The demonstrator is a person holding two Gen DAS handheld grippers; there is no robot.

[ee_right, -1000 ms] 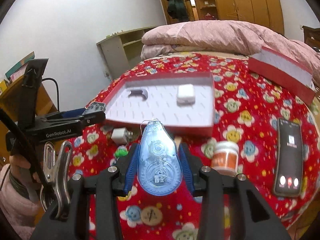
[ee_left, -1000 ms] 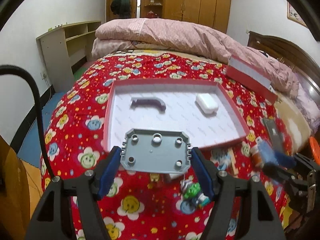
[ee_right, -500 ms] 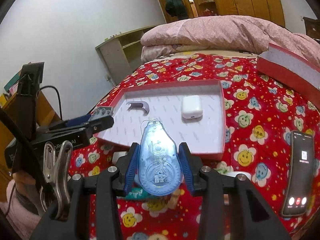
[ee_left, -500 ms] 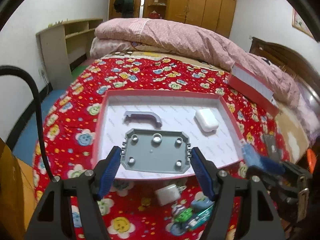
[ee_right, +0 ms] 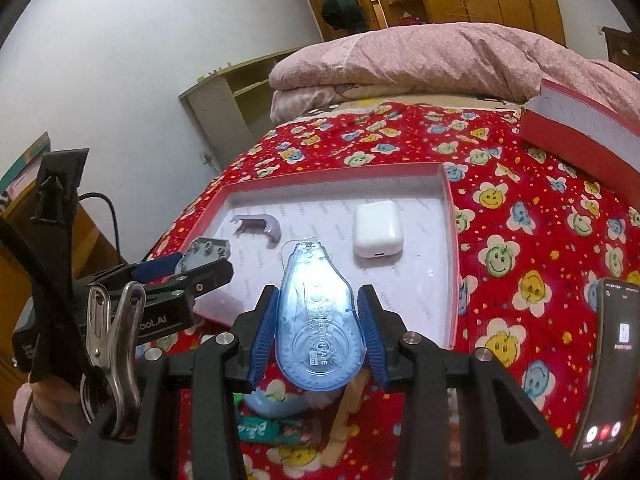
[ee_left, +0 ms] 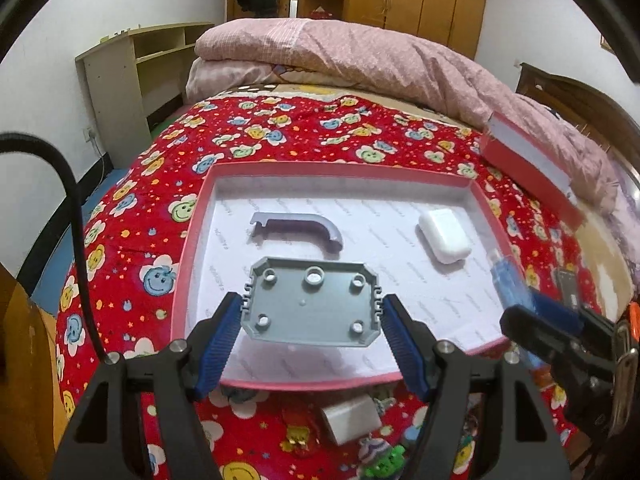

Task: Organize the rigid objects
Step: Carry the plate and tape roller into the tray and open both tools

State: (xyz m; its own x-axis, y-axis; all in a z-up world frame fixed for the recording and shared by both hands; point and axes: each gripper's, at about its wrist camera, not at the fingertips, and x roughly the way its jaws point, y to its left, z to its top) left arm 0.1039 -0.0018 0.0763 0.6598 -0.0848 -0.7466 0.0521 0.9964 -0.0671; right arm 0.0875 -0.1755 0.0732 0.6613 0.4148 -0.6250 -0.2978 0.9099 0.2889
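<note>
- The left gripper is clamped on a grey plate, its blue pads pressing the two short sides; the plate is held flat above the near part of the red tray.
- The right gripper grips a blue correction tape by its wide body, narrow tip pointing toward the tray's near wall.
- The grey plate is eight-sided, with five round holes and notched ends.
- Inside the tray lie a grey curved handle at the far left and a white case at the far right, well apart; bare white floor lies between them and along the near side.
- The tray's low pink rim stands on all four sides.
- On the red bedspread just before the tray lie a white charger and small toys; a phone lies to the right.
</note>
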